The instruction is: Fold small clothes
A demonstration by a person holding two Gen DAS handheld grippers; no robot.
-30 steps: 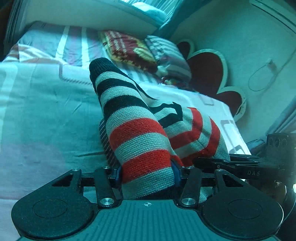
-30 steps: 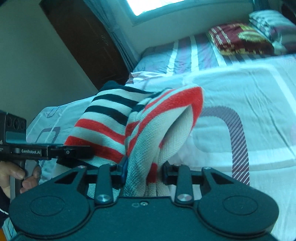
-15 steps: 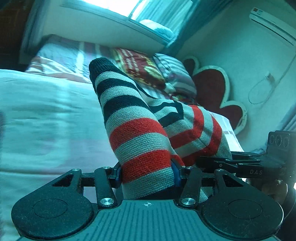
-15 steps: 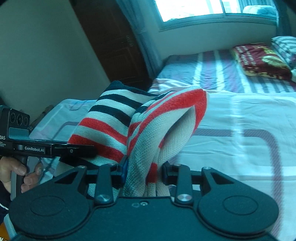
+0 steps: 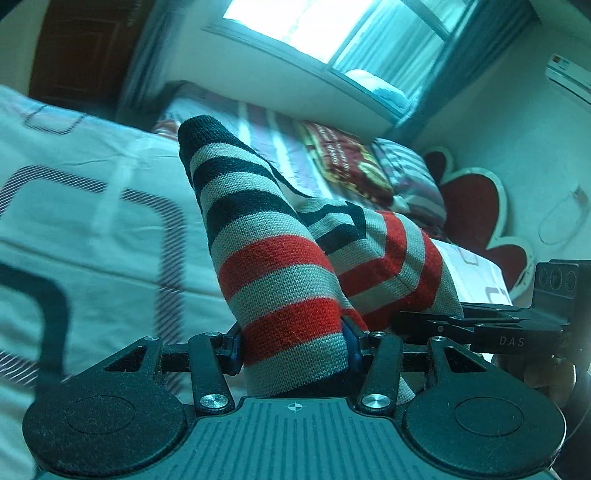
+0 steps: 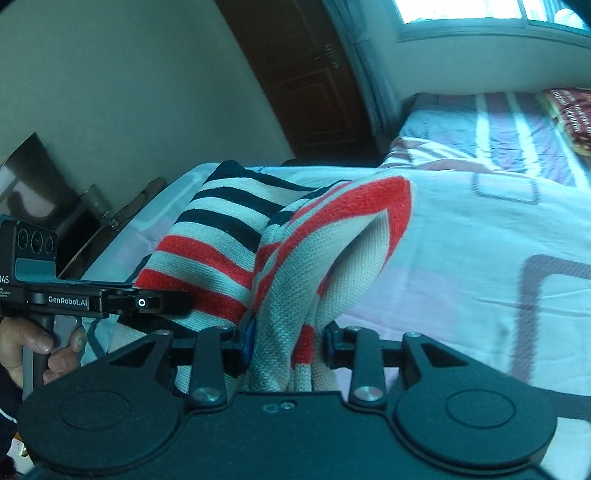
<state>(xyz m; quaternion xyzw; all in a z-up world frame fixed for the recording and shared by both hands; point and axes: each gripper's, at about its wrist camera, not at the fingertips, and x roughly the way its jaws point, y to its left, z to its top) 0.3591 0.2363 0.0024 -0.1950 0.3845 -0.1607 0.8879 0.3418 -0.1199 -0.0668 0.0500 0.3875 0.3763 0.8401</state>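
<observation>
A knitted garment with grey, red and black stripes (image 5: 280, 258) is held up above the bed by both grippers. My left gripper (image 5: 295, 347) is shut on one bunched end of it. My right gripper (image 6: 288, 343) is shut on another bunched part of the striped garment (image 6: 325, 240), which stands up in a fold. The right gripper also shows at the right edge of the left wrist view (image 5: 517, 328). The left gripper shows at the left edge of the right wrist view (image 6: 110, 301), held by a hand.
The bed (image 5: 92, 221) has a white cover with dark outlined rectangles. Pillows (image 5: 351, 162) lie at its head, under a window (image 5: 325, 29). A red heart-shaped headboard (image 5: 472, 206) stands at the right. A dark wooden door (image 6: 303, 74) is behind the bed.
Both grippers have risen and tilted up with the garment still clamped. More of the window, wall and door shows now. The hold on the cloth has not changed.
</observation>
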